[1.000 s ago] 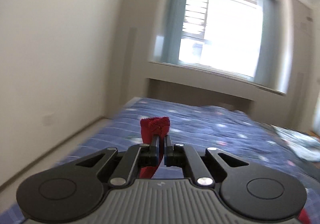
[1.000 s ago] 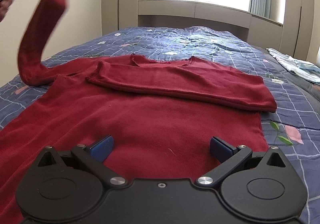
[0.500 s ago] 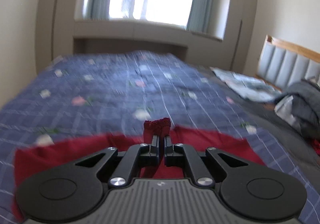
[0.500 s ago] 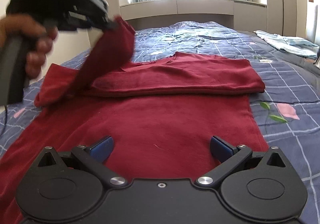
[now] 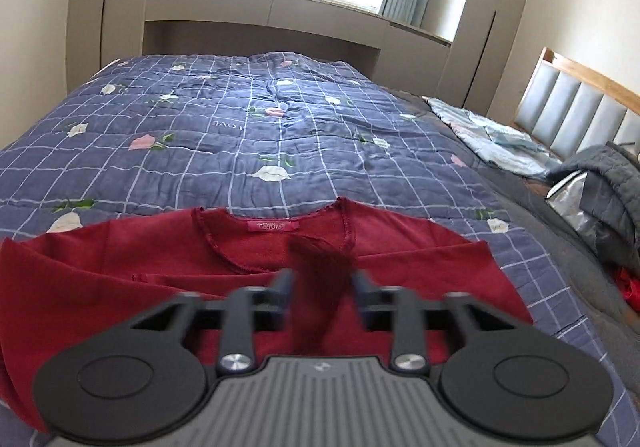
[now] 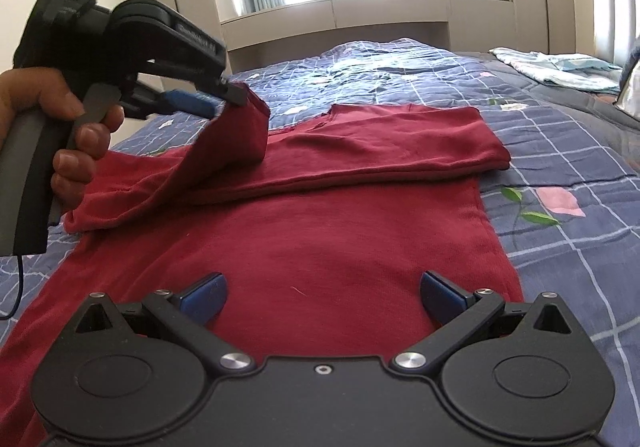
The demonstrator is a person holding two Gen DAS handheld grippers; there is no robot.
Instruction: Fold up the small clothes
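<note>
A dark red long-sleeved sweater [image 6: 320, 231] lies flat on the bed, its neckline [image 5: 272, 225] at the far end. One sleeve [image 6: 380, 151] is folded across the chest. The other sleeve [image 6: 224, 151] rises from the left shoulder to my left gripper [image 6: 218, 101], which a hand [image 6: 60, 119] holds above the sweater's upper left. In the left wrist view the left gripper [image 5: 322, 283] has its jaws opening, and the blurred sleeve cuff [image 5: 320, 267] hangs loose between them. My right gripper [image 6: 320, 287] stands open over the sweater's lower body with nothing between its fingers.
The bed is covered by a blue checked quilt [image 5: 240, 135] with flower prints. A light blue garment [image 5: 492, 139] and a grey jacket [image 5: 608, 199] lie at the right by the padded headboard [image 5: 580, 103]. A built-in ledge and window stand beyond the bed's far end.
The left gripper swung the sleeve from high at the left down over the sweater's chest, and its jaws went from shut on the cuff to apart. The right gripper stayed open and hardly moved.
</note>
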